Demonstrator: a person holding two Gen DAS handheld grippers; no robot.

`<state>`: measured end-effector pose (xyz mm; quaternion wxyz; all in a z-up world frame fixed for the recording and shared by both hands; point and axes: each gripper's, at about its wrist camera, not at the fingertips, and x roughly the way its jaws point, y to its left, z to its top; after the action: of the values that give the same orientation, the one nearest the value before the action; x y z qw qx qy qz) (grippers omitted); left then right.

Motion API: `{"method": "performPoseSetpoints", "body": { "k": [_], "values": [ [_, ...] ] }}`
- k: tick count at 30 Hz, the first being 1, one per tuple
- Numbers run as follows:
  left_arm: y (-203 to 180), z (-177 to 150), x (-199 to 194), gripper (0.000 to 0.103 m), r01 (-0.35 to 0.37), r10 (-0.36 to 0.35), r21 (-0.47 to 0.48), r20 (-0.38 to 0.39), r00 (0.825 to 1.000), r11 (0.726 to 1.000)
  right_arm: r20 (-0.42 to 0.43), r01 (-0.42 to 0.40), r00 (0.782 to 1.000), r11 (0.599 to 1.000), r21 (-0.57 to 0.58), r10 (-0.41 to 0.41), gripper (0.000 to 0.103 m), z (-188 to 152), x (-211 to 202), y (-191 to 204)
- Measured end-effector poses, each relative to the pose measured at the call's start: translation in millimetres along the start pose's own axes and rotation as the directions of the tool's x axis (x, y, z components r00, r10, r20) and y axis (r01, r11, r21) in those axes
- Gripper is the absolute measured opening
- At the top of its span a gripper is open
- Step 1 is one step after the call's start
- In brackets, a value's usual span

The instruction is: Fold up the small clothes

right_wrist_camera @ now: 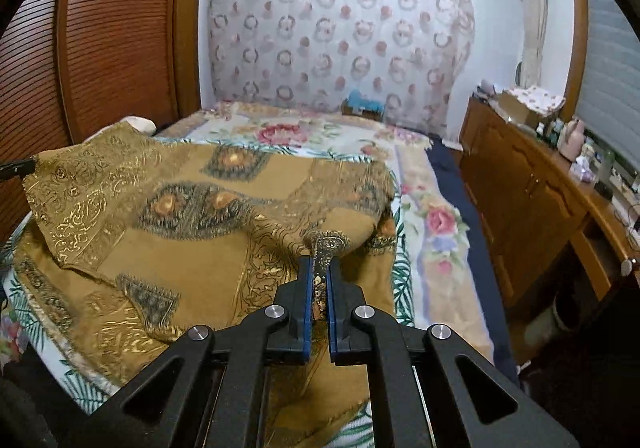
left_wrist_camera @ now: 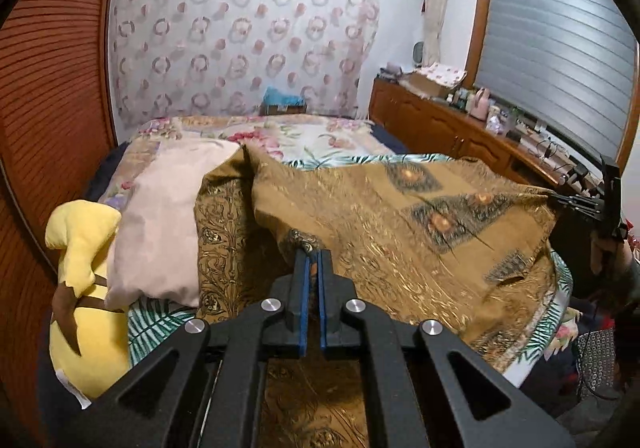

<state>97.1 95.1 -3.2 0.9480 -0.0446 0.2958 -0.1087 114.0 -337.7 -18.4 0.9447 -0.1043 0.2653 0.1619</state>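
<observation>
Ochre, gold-printed cloth [left_wrist_camera: 392,216] lies spread over the bed [left_wrist_camera: 320,136], its long axis running from 9 to 3 o'clock between the two tools, each equally near its own end. The left gripper [left_wrist_camera: 313,262] pinches a bunched edge straight ahead at 12 o'clock; the right gripper [right_wrist_camera: 319,268] likewise pinches a fold at 12 o'clock. Both point forward, held low and roughly level over the bed.

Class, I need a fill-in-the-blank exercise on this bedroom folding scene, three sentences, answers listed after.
1. Both grippers are shut on the patterned ____ cloth.
2. The left gripper and right gripper each have fingers lined in ____.
3. Beside the pale pillow lies a ____ plush toy.

Answers: brown-gold; blue; yellow
</observation>
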Motion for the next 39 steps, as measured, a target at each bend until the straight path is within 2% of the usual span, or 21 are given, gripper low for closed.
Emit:
{"method": "performPoseSetpoints", "body": {
  "k": [4,8,15,21,23,25,27,28,29,32,33,34,36,39],
  "values": [
    [2.1,-4.1,-18.8,0.004,0.011,-0.011,-0.009,0.024,1.000,1.000,0.010,-0.014,1.000,1.000,-0.002,0.014,0.005,-7.9,-20.9,-0.3],
    [8.9,-20.7,-30.3,0.004,-0.004,0.004,-0.030,0.015,1.000,1.000,0.012,-0.023,1.000,1.000,0.000,0.023,0.005,-19.3,-35.0,-4.3],
    [22.1,-61.8,-1.0,0.004,-0.068,0.060,-0.067,-0.112,0.992,0.995,-0.085,-0.039,0.996,0.999,0.010,0.040,0.005,-46.7,-13.5,-0.5],
    [17.9,-76.2,5.2,0.005,-0.094,0.082,-0.070,-0.153,0.985,0.993,-0.125,-0.049,0.990,0.997,0.066,0.057,0.005,-50.3,6.3,-6.3],
    [15.9,-76.8,4.0,0.012,-0.109,0.099,-0.062,-0.151,0.984,0.992,-0.122,-0.044,0.991,0.997,0.066,0.052,0.006,-46.0,5.2,-6.2],
    [15.6,-76.2,1.4,0.013,-0.115,0.106,-0.060,-0.140,0.985,0.991,-0.110,-0.036,0.993,0.997,0.064,0.043,0.011,-40.3,-2.1,-0.6],
    [17.1,-78.7,-2.2,0.021,-0.117,0.108,-0.063,-0.129,0.986,0.991,-0.092,-0.024,0.995,0.998,0.062,0.030,0.012,-42.9,-14.7,3.6],
    [18.3,-78.7,-3.2,0.029,-0.119,0.110,-0.063,-0.124,0.986,0.991,-0.081,-0.021,0.996,0.998,0.060,0.026,0.013,-41.9,-18.2,5.2],
    [19.4,-78.0,-4.4,0.042,-0.117,0.109,-0.065,-0.115,0.987,0.991,-0.073,-0.018,0.997,0.998,0.058,0.022,0.017,-41.8,-21.8,7.5],
    [24.2,-76.8,-3.9,0.057,-0.120,0.111,-0.078,-0.112,0.988,0.990,-0.047,-0.022,0.999,0.999,0.050,0.025,0.034,-41.4,-27.2,15.1],
    [26.1,-76.6,-1.9,0.067,-0.131,0.121,-0.082,-0.121,0.985,0.988,-0.041,-0.028,0.999,0.998,0.049,0.030,0.039,-42.5,-28.3,18.2],
    [27.1,-77.1,-0.7,0.072,-0.140,0.129,-0.084,-0.122,0.984,0.987,-0.035,-0.034,0.999,0.998,0.048,0.036,0.042,-42.6,-28.0,21.6],
    [29.8,-78.2,3.3,0.076,-0.149,0.137,-0.089,-0.128,0.982,0.985,-0.028,-0.047,0.998,0.998,0.045,0.048,0.052,-42.9,-25.8,27.9],
    [33.8,-81.4,11.5,0.076,-0.173,0.157,-0.100,-0.151,0.976,0.980,-0.031,-0.078,0.996,0.996,0.036,0.080,0.053,-43.9,-15.3,39.9]
  ]
}}
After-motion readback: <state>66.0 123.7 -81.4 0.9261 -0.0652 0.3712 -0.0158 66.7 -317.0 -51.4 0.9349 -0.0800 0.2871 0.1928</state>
